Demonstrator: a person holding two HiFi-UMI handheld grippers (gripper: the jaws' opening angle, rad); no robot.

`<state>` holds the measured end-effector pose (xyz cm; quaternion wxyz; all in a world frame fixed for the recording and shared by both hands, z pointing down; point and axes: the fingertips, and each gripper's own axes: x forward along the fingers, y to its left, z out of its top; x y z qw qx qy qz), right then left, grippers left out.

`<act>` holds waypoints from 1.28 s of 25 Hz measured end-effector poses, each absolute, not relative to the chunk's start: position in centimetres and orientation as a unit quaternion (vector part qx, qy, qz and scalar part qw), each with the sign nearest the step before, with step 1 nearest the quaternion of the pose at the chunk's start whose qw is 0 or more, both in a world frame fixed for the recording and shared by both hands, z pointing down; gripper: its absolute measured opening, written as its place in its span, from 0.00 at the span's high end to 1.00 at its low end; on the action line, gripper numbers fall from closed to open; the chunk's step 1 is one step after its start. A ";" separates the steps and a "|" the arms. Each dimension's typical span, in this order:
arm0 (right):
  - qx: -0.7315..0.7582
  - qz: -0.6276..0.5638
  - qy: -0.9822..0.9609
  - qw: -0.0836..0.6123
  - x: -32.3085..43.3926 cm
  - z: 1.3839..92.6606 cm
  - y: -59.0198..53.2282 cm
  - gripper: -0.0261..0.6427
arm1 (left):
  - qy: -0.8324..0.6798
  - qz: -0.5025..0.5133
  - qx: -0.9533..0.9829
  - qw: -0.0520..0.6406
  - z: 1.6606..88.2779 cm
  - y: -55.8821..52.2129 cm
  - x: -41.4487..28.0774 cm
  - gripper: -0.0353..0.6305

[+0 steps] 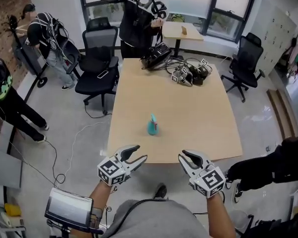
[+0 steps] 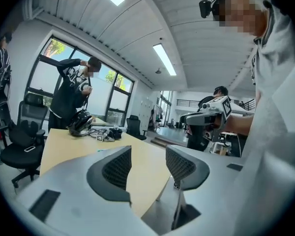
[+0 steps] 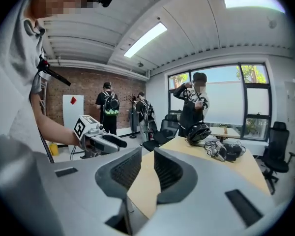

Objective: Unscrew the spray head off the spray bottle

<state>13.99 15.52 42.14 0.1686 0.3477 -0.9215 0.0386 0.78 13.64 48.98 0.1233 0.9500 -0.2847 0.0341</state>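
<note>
A: Where is the spray bottle (image 1: 152, 125)?

B: It stands upright on the worktop (image 1: 203, 123), toward the near edge, about midway between the 2 sides. Nothing touches it.

A: And the 2 tongs?

B: The left tongs (image 1: 140, 152) hang at the near edge, jaws apart, nothing between them. The right tongs (image 1: 182, 156) hang beside them, jaws apart only a little, also empty. Neither reaches the spray bottle.

Spray bottle (image 1: 152, 126) teal. Table (image 1: 198, 118) pale tan. Left gripper (image 1: 140, 152), right gripper (image 1: 183, 156): white, black-and-white marker cubes.
</note>
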 end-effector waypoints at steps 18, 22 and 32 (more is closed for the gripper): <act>0.365 0.066 -0.887 0.275 16.3 45.5 0.1 0.78 | -0.262 0.231 0.935 0.061 71.9 -7.5 7.0 0.14; 0.369 0.090 -0.875 0.300 16.5 47.4 -1.9 0.78 | -0.231 0.239 0.942 0.037 73.7 -9.5 9.5 0.14; 0.241 0.090 -0.894 0.367 13.6 54.9 -6.2 0.78 | -0.181 0.251 0.949 0.055 72.2 -9.4 12.4 0.34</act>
